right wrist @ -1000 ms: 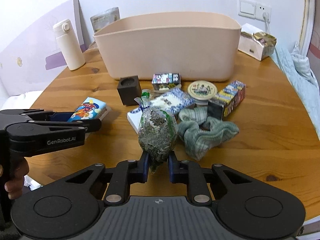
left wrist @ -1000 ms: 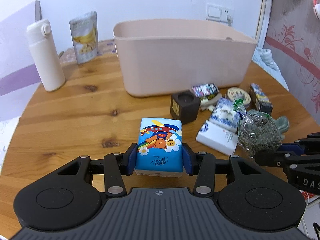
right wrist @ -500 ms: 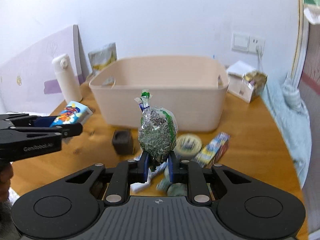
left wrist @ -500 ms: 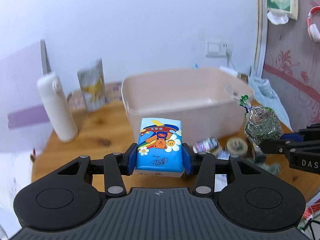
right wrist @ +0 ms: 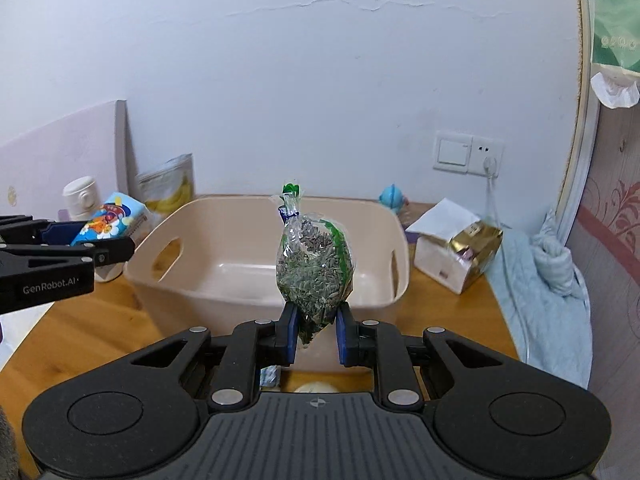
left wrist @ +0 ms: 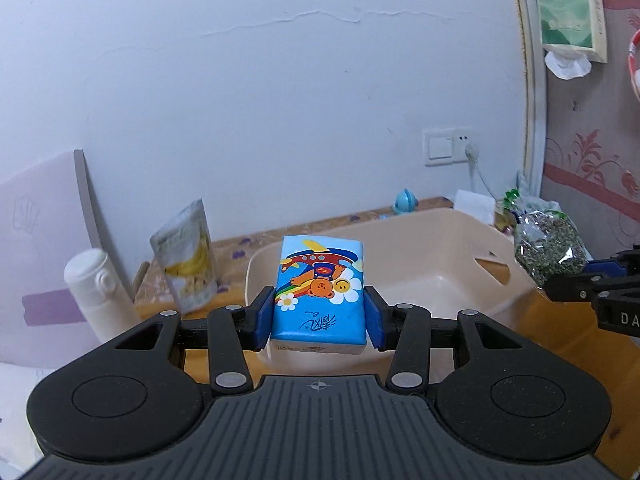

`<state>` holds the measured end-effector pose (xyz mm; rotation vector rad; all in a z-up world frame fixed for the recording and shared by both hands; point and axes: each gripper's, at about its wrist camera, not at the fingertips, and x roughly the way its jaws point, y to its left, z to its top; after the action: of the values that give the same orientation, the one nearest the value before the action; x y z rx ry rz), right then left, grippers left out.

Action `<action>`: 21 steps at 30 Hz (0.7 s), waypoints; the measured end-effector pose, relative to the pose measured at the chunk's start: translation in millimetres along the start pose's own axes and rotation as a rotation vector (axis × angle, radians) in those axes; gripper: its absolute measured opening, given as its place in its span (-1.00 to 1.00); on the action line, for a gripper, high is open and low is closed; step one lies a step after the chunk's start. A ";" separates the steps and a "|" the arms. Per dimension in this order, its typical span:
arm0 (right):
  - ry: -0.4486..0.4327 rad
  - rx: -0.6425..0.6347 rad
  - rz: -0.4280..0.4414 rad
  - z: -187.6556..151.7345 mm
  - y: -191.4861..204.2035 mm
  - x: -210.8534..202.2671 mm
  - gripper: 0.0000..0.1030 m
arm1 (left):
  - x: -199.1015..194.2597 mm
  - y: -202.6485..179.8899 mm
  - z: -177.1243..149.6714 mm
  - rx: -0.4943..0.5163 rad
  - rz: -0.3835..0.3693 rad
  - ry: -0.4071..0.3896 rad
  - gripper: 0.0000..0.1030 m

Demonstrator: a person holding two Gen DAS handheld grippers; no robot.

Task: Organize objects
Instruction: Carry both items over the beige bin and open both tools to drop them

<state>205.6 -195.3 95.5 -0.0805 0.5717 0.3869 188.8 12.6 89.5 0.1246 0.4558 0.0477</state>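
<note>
My left gripper (left wrist: 319, 322) is shut on a blue tissue pack (left wrist: 320, 292) with a cartoon bear, held in the air at the near left rim of the beige plastic bin (left wrist: 432, 248). My right gripper (right wrist: 316, 332) is shut on a clear bag of dried herbs (right wrist: 314, 268), held upright above the bin's (right wrist: 224, 248) near rim. The bin's inside looks empty. The left gripper with the tissue pack (right wrist: 110, 220) shows at the left of the right wrist view. The herb bag (left wrist: 550, 250) shows at the right of the left wrist view.
A white bottle (left wrist: 96, 292) and a banana snack pouch (left wrist: 186, 256) stand left of the bin on the wooden table (right wrist: 80, 332). A white box with gold wrap (right wrist: 456, 252) sits right of the bin. A blue cloth (right wrist: 540, 292) lies at the table's right edge.
Both grippers have lifted their objects off the table and moved forward toward the bin. The other loose items on the table have dropped out of view below.
</note>
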 end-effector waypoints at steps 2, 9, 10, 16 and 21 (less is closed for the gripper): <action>0.002 -0.003 -0.009 6.5 -3.1 10.1 -0.64 | 12.4 0.2 6.9 -0.003 0.008 0.001 -0.09; 0.012 0.002 -0.024 25.6 -8.6 47.3 -0.64 | 59.3 1.3 18.3 -0.008 0.017 0.052 -0.08; 0.015 -0.001 -0.027 29.1 -8.5 52.5 -0.64 | 67.0 0.5 19.0 -0.006 0.018 0.066 -0.08; 0.051 -0.029 -0.037 43.0 -4.8 87.5 -0.64 | 106.4 -3.5 21.0 0.006 0.009 0.130 -0.08; 0.115 -0.072 -0.040 46.9 1.9 115.9 -0.64 | 140.9 -5.3 19.8 -0.004 -0.018 0.224 -0.08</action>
<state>318.3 -146.3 72.2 -0.1835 0.6689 0.3658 324.0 15.5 45.0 0.1112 0.6807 0.0452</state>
